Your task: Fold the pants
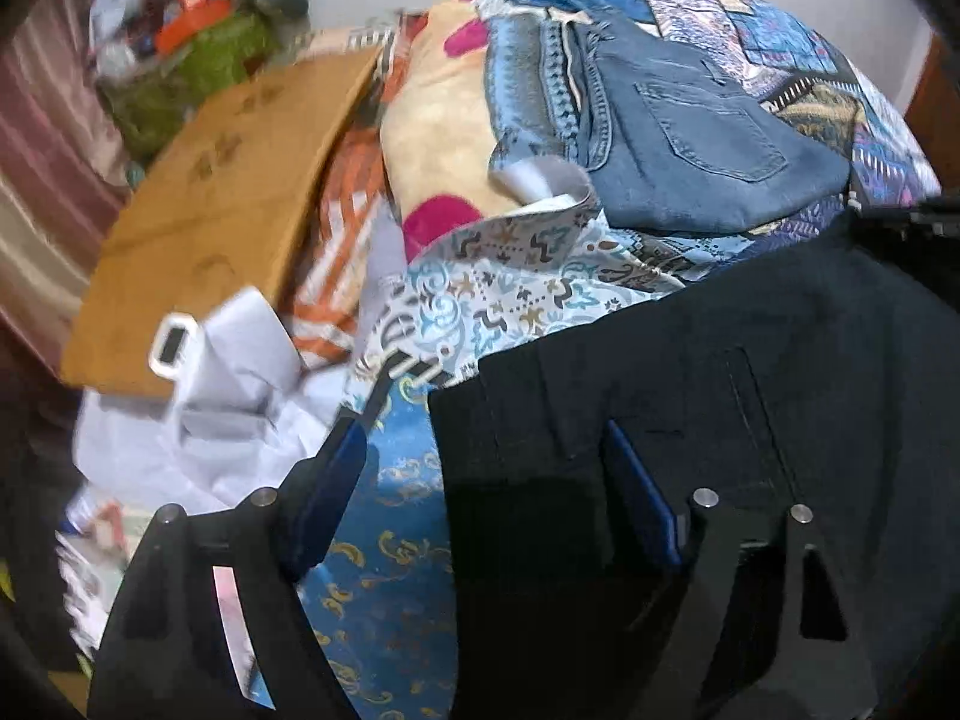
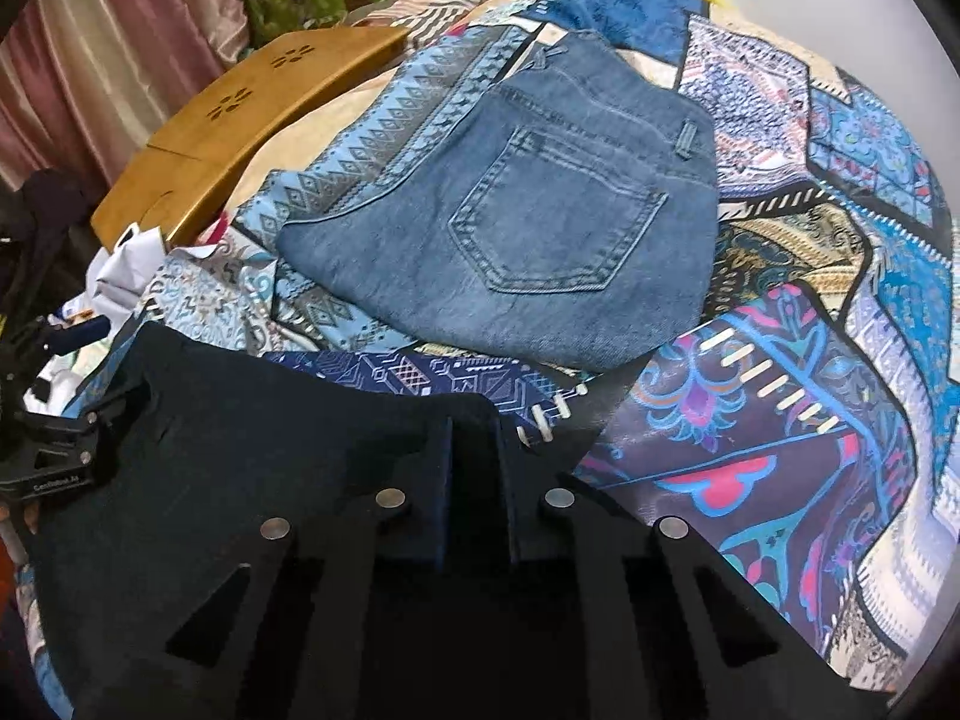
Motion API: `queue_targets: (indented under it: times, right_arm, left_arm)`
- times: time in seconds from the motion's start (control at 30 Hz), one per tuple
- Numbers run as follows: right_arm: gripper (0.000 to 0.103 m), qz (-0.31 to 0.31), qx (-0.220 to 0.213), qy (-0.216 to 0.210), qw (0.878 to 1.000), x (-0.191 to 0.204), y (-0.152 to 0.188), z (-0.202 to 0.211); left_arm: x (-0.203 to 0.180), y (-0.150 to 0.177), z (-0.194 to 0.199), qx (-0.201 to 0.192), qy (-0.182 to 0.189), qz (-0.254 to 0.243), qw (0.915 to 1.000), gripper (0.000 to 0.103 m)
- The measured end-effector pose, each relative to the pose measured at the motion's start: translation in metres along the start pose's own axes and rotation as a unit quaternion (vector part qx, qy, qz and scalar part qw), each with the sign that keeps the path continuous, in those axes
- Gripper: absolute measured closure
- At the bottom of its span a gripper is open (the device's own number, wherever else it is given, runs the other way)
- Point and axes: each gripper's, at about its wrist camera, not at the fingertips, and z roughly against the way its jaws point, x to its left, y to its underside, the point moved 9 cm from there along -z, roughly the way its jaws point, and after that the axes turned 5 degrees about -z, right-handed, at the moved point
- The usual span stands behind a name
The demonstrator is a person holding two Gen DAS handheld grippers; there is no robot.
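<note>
Dark navy pants [image 1: 750,360] lie flat on the patterned bedspread [image 2: 780,420], with a back pocket seam showing. In the left wrist view my left gripper [image 1: 480,423] stands open across the pants' left edge. One blue-padded finger [image 1: 336,468] is over the bedspread and the other rests on the cloth. In the right wrist view my right gripper [image 2: 474,420] is shut on the far edge of the dark pants [image 2: 240,450], with a ridge of cloth pinched between its narrow fingers. The left gripper's body [image 2: 54,462] shows at the pants' left side.
Folded blue jeans [image 2: 540,228] lie beyond the dark pants on the bed. A wooden lap table [image 2: 240,114] sits at the left, with white crumpled bags [image 1: 240,408] beside it. A green bag [image 1: 198,66] and a pink curtain [image 2: 120,60] stand behind.
</note>
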Motion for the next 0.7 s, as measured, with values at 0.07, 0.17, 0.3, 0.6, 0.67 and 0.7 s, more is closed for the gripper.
queue_targets:
  times: [0.07, 0.17, 0.3, 0.6, 0.67, 0.7]
  right_arm:
    - [0.091, 0.001, -0.006, 0.010, 1.000, 0.001, 0.001, 0.007]
    - [0.088, -0.005, -0.021, 0.017, 1.000, 0.000, 0.005, 0.027]
    - [0.067, 0.000, -0.041, 0.011, 0.999, 0.006, 0.018, 0.061]
    - [0.049, -0.008, -0.038, -0.010, 0.999, 0.026, 0.084, 0.098]
    - [0.048, -0.009, -0.020, -0.009, 1.000, 0.031, 0.106, 0.090]
    - [0.043, -0.006, -0.039, -0.001, 0.999, 0.033, 0.112, 0.094]
  left_arm:
    - [0.007, 0.000, 0.002, 0.009, 0.015, 0.024, 0.9996, 0.021]
    - [0.013, 0.002, 0.020, 0.013, 0.001, 0.034, 0.9993, 0.021]
    - [0.013, 0.010, 0.051, 0.004, -0.006, 0.030, 0.9995, 0.021]
    - [-0.029, 0.051, 0.079, 0.015, 0.041, 0.004, 0.9990, 0.010]
    - [-0.040, 0.068, 0.070, 0.036, 0.030, -0.023, 0.9986, 0.009]
    - [-0.044, 0.078, 0.065, 0.044, 0.022, -0.036, 0.9981, 0.008]
